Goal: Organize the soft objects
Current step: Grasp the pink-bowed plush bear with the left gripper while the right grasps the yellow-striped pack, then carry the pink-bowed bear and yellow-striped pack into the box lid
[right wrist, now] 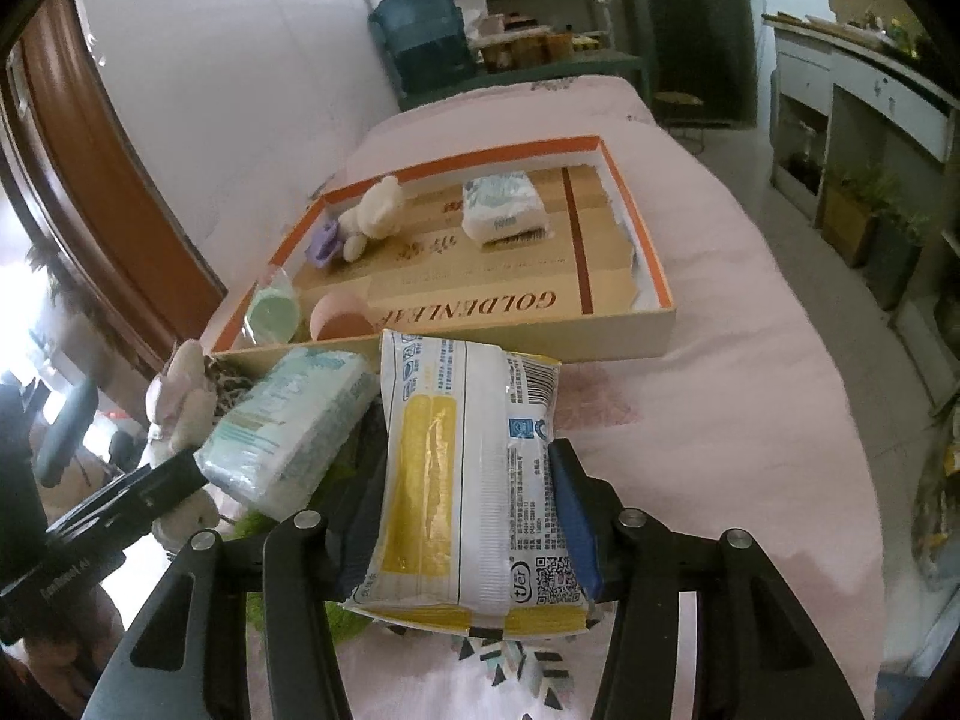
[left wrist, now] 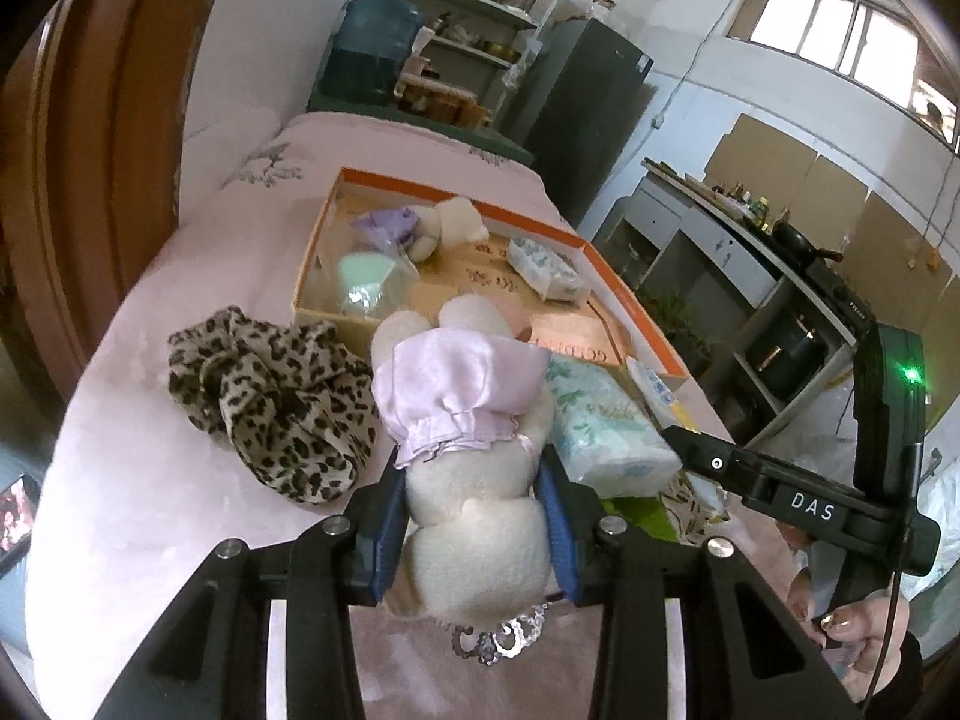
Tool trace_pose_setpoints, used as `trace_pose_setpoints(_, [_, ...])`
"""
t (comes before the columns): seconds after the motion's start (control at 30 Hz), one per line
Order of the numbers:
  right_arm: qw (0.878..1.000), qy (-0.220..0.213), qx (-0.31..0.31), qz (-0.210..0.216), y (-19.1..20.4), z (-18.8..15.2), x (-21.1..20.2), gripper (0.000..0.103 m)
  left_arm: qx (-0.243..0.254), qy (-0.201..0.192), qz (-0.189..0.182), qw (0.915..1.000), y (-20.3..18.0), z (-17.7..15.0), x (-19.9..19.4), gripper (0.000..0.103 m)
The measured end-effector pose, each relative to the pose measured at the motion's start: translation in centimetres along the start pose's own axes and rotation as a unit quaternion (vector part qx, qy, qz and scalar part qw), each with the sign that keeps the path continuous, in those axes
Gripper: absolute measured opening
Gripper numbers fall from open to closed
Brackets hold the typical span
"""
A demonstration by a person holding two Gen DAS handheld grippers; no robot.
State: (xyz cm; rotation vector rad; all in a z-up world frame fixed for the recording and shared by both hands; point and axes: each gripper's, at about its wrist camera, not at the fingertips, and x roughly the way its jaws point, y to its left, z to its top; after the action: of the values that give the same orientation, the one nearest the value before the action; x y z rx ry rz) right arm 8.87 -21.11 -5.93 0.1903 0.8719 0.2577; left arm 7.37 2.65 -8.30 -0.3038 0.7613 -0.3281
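Observation:
My left gripper is shut on a white plush bear in a lilac dress, held just in front of the orange-rimmed cardboard box. My right gripper is shut on a yellow-and-white tissue pack, held in front of the box. Inside the box lie a small white bear, a white tissue pack, a green sponge and a pink sponge. The held bear also shows in the right wrist view.
A leopard-print cloth lies left of the bear on the pink-covered bed. A light blue tissue pack lies between the grippers, also in the right wrist view. Shelves and a water jug stand behind.

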Motion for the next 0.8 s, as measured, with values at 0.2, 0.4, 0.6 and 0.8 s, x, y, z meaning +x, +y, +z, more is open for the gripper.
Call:
trace_pose_setpoints(0.2, [1.0, -0.014, -0.002, -0.004, 0.0, 0.2, -1.5, 0.053, 0.006, -0.016, 0.002, 0.9998, -0.1, 0.6, -1.2, 0.04])
trace_pose_setpoints(0.4, [1.0, -0.025, -0.011, -0.006, 0.2, 0.7, -2.5, 0.053, 0.015, -0.028, 0.002, 0.9995, -0.7, 1.6, -2.0, 0.04])
trace_pose_setpoints(0.6, [0.999, -0.038, -0.025, -0.008, 0.8, 1.7, -3.4, 0.053, 0.021, -0.04, 0.003, 0.999, -1.2, 3.0, -2.3, 0.04])
trace_pose_setpoints(0.8, [0.998, -0.05, -0.037, -0.006, 1.3, 3.2, -3.8, 0.053, 0.027, -0.048, 0.002, 0.9985, -1.9, 4.7, -1.8, 0.04])
